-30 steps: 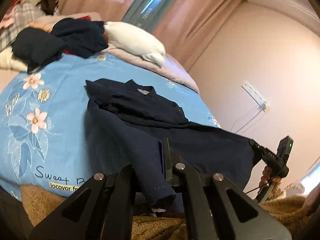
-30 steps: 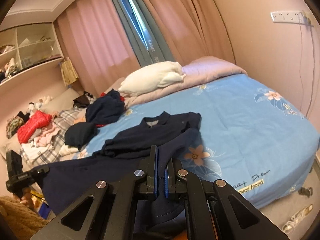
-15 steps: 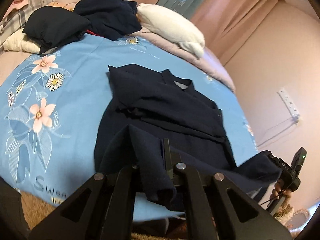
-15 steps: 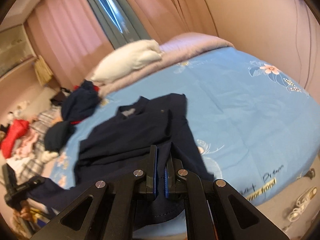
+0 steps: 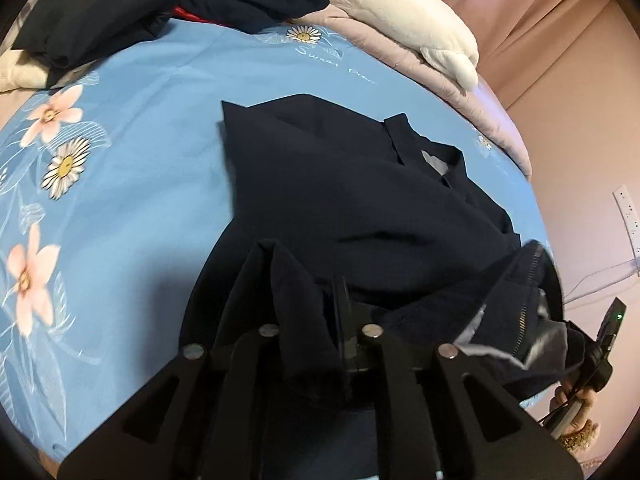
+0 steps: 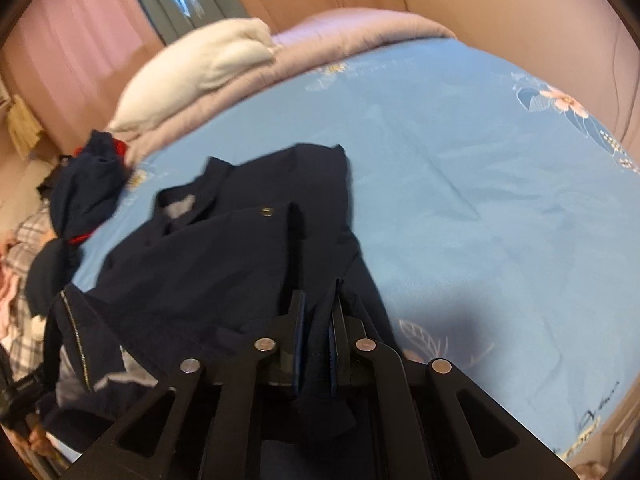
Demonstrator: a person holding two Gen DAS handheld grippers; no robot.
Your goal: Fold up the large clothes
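A dark navy garment (image 5: 340, 192) lies on the blue flowered bedsheet (image 5: 140, 140), collar toward the pillow. Its lower hem is carried over the body. In the left wrist view, my left gripper (image 5: 308, 292) has a loose fold of the hem between its jaws, which are opening; the cloth hides one finger. In the right wrist view, my right gripper (image 6: 318, 292) is shut on the hem of the garment (image 6: 224, 264), its blue pads tight on the cloth. The right gripper (image 5: 600, 348) also shows at the far right with a zipped edge hanging from it.
A white pillow (image 5: 400, 12) and a pink quilt (image 5: 460, 92) lie at the head of the bed. A pile of dark clothes (image 5: 120, 12) sits at the far left corner. A wall socket (image 5: 628, 216) is on the right. Bare sheet (image 6: 480, 200) spreads right of the garment.
Both grippers came forward and down over the bed, carrying the hem up over the garment's body toward the collar. The cloth in the left jaws now sits looser.
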